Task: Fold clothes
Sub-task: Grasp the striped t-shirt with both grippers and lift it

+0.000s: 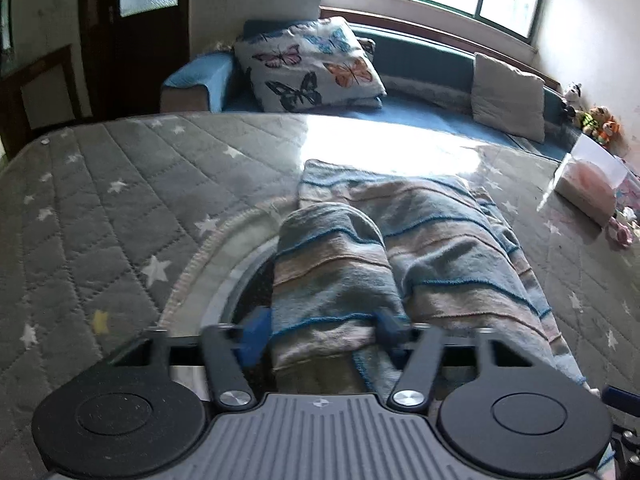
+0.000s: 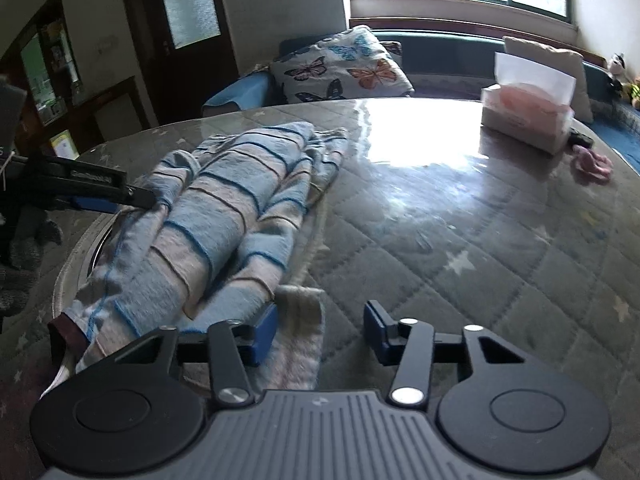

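Note:
A blue and beige striped garment [image 1: 420,248] [image 2: 224,220] lies bunched on the grey star-quilted table [image 1: 100,208] [image 2: 460,260]. My left gripper [image 1: 323,330] is open, its blue pads wide apart on either side of a raised, rolled fold of the garment that fills the gap. In the right wrist view the left gripper [image 2: 138,198] reaches in from the left and touches the garment's left edge. My right gripper [image 2: 320,330] is open just above the table at the garment's near right edge. Its left pad [image 2: 264,334] is over a pale bit of cloth, and its right pad is over bare table.
A tissue box [image 2: 524,120] [image 1: 588,188] and a small pink item [image 2: 592,164] sit at the table's far right. Behind the table is a blue sofa [image 1: 420,108] with a butterfly pillow [image 1: 312,64] [image 2: 344,68]. A dark door [image 2: 180,20] stands at the back left.

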Demonstrator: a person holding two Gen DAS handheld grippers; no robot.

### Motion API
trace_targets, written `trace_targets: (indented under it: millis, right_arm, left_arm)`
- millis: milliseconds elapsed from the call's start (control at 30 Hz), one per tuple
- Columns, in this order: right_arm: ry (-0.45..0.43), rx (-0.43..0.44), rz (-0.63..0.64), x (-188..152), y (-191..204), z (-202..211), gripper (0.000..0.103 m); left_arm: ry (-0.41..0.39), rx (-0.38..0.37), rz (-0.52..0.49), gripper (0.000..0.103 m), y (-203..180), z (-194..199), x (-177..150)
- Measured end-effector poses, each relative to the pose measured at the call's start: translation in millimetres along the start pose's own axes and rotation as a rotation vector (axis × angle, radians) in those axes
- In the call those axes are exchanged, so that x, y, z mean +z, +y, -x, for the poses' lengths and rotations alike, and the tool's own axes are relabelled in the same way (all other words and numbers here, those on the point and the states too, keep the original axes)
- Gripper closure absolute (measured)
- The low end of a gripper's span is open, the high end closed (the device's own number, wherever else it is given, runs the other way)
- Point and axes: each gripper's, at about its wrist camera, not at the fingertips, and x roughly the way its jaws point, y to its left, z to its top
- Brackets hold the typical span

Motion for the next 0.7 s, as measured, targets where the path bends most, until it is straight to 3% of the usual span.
trace_targets:
  millis: [133,233,500,700]
  right_arm:
    - [0.000,0.030,0.010,3.4,4.8,-5.1,0.090]
    - [-0.015,0.024,-0.008,1.7,3.2,-1.8,0.099]
    - [-0.087,-0.026,-0.026,-0.7,-1.4,26.6,0.101]
    - [-0.129,-0.091,-0.032,-5.0,-11.5,51.5,0.101]
  left_arm:
    - [-0.018,-0.024,-0.005,0.093,1.4,7.5,-2.2]
    - [-0.044,-0.014,0.011,0.097,7.7,22.9,-5.5]
    - [-0.107,0.078,0.121,0.099,56.9,79.5,-26.7]
    - [-0.105,0.144,0.206,0.099,93.0,124.9,-57.0]
